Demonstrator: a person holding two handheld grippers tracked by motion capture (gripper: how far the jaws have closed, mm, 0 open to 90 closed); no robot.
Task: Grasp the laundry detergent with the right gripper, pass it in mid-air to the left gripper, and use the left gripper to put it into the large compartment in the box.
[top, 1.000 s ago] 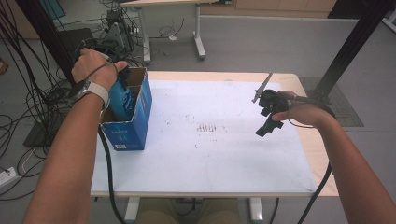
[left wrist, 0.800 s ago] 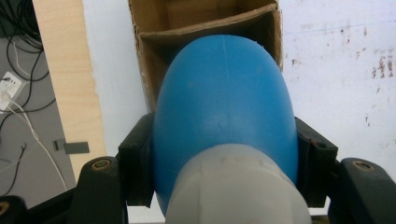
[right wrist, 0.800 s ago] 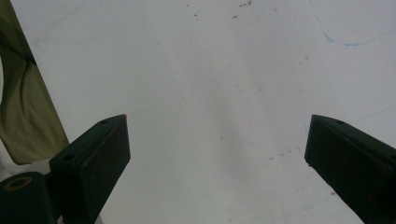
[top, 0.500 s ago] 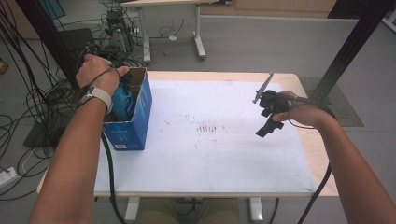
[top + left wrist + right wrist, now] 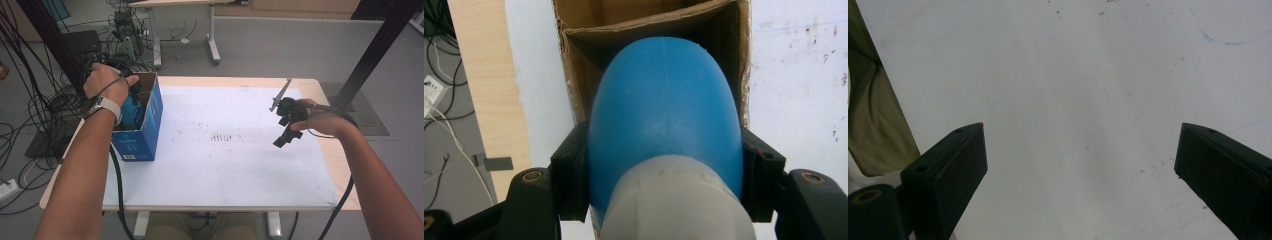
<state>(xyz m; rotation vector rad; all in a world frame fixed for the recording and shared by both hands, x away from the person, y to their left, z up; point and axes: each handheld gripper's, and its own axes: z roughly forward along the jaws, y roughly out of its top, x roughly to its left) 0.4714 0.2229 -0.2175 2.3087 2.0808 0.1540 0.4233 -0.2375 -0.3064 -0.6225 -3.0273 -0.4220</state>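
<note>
The blue-and-white plastic bottle [image 5: 664,135] looks light and fairly stiff, its shell smooth enough to slip — so a hold across the broad blue body, where the black pads already press on both flanks, seems the safest place, rather than the narrower white end nearest the camera. The left gripper [image 5: 664,165] is clenched on it, jaws bearing on either side of the blue part. The bottle is rounded, glossy blue with a faint mould seam down its middle, and pale grey-white at the near end. It hangs in the open mouth of the blue cardboard box [image 5: 145,125], which stands at the desk's [image 5: 320,85] left edge, toward the far corner. The right gripper [image 5: 286,131] hovers near the right edge — jaws spread wide, nothing between them.
</note>
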